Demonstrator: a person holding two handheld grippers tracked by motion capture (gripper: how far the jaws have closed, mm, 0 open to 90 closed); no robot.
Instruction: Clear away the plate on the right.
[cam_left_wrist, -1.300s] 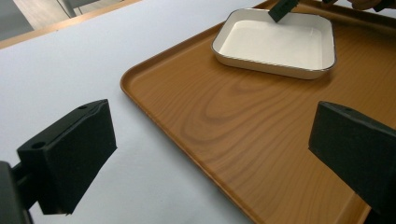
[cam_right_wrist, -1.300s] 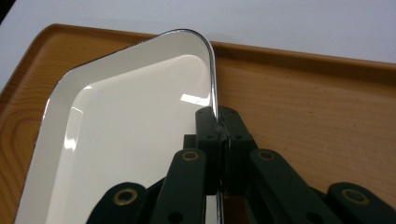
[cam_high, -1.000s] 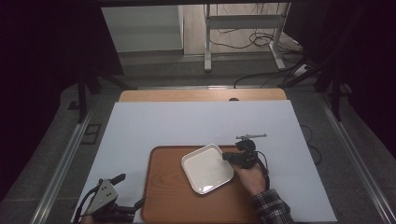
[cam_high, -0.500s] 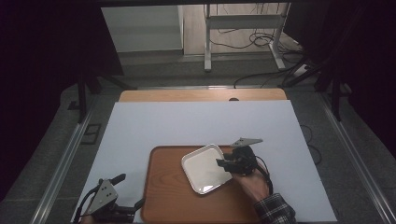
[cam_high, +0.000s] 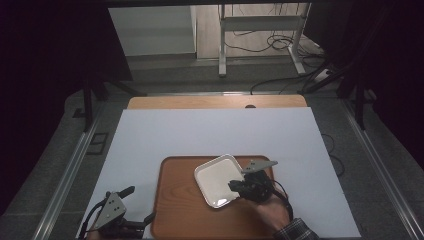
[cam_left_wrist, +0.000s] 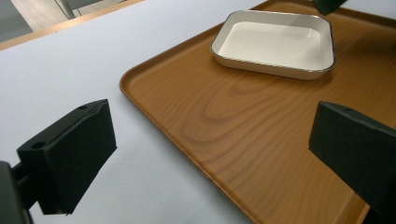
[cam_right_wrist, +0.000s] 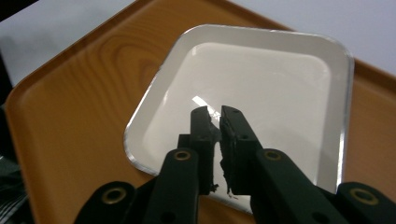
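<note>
White dish (cam_high: 217, 179) on wooden tray (cam_high: 180, 215), right gripper (cam_high: 239, 187) pinching its rim — left gripper (cam_high: 140, 206) agape.

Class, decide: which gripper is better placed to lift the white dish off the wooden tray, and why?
Right. The right gripper is shut on the white dish at its rim, while the left gripper sits open beside the wooden tray.

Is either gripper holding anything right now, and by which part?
The right gripper is shut on the near rim of the white dish, over the wooden tray. The left gripper is open and empty.
</note>
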